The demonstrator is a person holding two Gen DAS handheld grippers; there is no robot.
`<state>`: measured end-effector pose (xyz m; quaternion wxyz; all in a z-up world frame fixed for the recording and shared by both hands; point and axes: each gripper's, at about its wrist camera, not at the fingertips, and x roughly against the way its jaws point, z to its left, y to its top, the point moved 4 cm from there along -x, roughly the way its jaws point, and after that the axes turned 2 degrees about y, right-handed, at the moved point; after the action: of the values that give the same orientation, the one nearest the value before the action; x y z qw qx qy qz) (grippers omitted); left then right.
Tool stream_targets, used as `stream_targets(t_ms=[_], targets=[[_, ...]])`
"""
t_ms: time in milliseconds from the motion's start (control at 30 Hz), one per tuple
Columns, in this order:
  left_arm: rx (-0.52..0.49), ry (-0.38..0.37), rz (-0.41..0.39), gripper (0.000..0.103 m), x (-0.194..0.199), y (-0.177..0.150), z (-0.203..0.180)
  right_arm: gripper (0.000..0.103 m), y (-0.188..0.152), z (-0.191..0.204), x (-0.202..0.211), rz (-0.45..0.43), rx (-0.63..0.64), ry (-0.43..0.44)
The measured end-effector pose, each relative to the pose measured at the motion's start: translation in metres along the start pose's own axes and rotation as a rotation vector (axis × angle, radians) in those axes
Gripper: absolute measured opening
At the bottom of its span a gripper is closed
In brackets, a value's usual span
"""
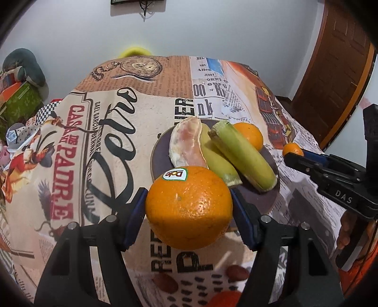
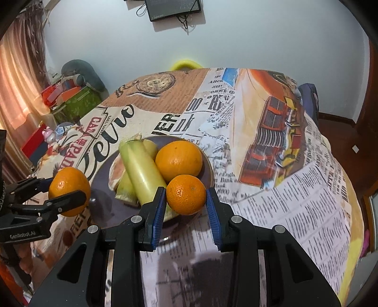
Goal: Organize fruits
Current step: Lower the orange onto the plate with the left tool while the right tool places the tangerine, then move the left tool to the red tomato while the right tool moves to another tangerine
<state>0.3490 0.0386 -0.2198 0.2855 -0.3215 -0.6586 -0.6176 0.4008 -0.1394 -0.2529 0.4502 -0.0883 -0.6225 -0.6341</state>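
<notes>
Left gripper [image 1: 189,205] jaws clamped on stickered orange [image 1: 188,207] at plate's [image 1: 262,200] 7 o'clock rim | right gripper [image 2: 186,200] jaws clamped on small mandarin [image 2: 186,194] at 5 o'clock — both poised, probably for setting down | bananas [image 1: 243,155], another orange [image 2: 178,160] already plated on worktop [image 1: 106,141]

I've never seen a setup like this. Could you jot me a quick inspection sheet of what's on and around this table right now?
Surface: table under a printed tablecloth of newspaper and car pictures.
Job's things: dark plate holding two bananas, a pinkish fruit wedge and an orange.
Clutter: nothing seen on the cloth beyond the fruit.
Grippers: left gripper shut on a stickered orange; right gripper shut on a small orange, both beside the plate.
Cables: loose wires hang under a wall screen.
Surroundings: pale wall, curtain, wooden door, boxes and a grey cushion beside the table.
</notes>
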Motion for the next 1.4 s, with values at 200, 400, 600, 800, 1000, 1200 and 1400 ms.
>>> stream_targets(t_ms=[200, 400, 600, 800, 1000, 1200, 1400], targets=[[-0.004, 0.002, 0.021, 0.069, -0.017, 0.003, -0.001, 0.032, 0.002, -0.003, -0.020, 0.028, -0.001, -0.004], [-0.013, -0.007, 0.027, 0.069, -0.023, 0.006, -0.003, 0.032, 0.002, -0.009, -0.031, 0.045, -0.016, 0.003], [-0.034, 0.004, 0.027, 0.069, -0.026, 0.007, -0.009, 0.032, 0.000, -0.010, -0.037, 0.066, -0.023, 0.006], [-0.026, 0.003, 0.035, 0.070, -0.026, 0.007, -0.009, 0.036, 0.001, -0.011, -0.035, 0.070, -0.027, 0.005], [-0.001, -0.016, 0.015, 0.070, -0.013, 0.012, -0.007, 0.043, 0.004, -0.010, -0.020, 0.042, -0.019, -0.001], [-0.004, -0.002, 0.000, 0.070, 0.008, 0.009, -0.009, 0.043, 0.005, -0.002, 0.003, 0.019, 0.011, -0.007], [-0.010, 0.013, -0.038, 0.070, 0.043, 0.002, -0.011, 0.043, 0.001, 0.014, 0.035, -0.010, 0.048, -0.014]])
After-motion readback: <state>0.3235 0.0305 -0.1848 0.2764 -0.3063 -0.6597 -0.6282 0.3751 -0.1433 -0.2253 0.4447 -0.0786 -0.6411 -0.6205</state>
